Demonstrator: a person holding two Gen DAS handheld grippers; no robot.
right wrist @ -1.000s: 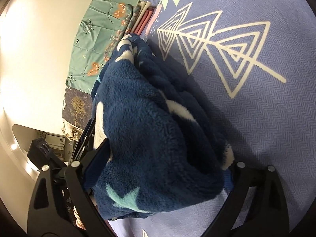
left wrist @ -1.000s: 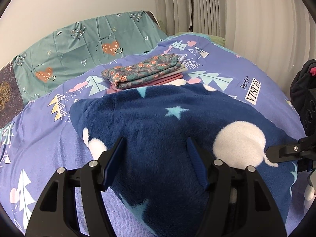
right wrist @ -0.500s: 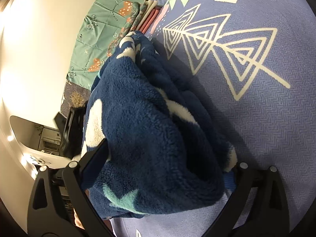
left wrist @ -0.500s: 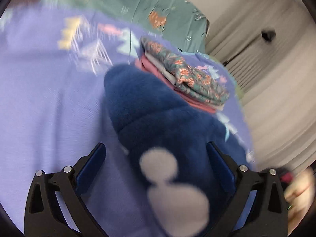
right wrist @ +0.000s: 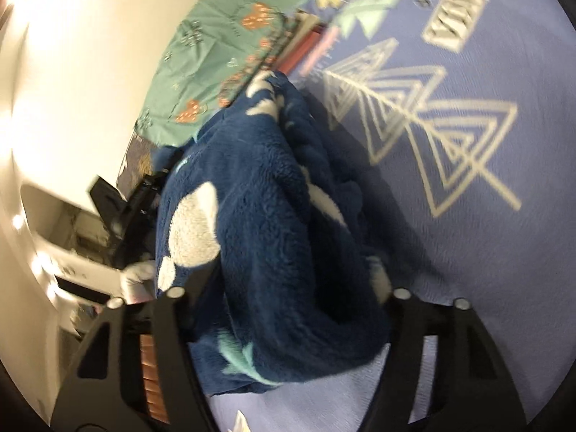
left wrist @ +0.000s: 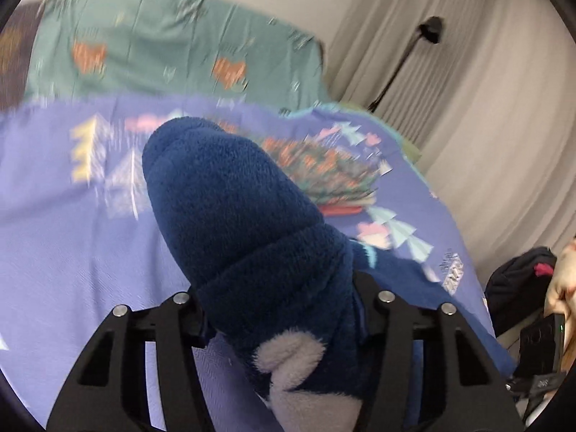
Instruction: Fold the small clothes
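Observation:
A dark blue fleece garment (left wrist: 230, 216) with white blobs and teal stars lies folded in a thick bundle on the lilac bedspread (left wrist: 64, 237). My left gripper (left wrist: 280, 306) has one end of the bundle between its jaws, which are closing, and the pile bulges over both pads. At the other end my right gripper (right wrist: 288, 288) is also closing on the fleece garment (right wrist: 259, 216), which fills the gap. The fingertips of both grippers are hidden by the fleece.
A stack of folded clothes (left wrist: 324, 176) with a floral piece on top sits just beyond the bundle. A teal patterned sheet (left wrist: 162, 46) covers the head of the bed. Curtains (left wrist: 468, 115), a lamp stand (left wrist: 428, 28) and a black bag (left wrist: 518, 280) are at the right.
The left gripper swung round to the end of the fleece, opened wide around it, then narrowed onto it. The right gripper stayed put and its jaws narrowed onto the bundle.

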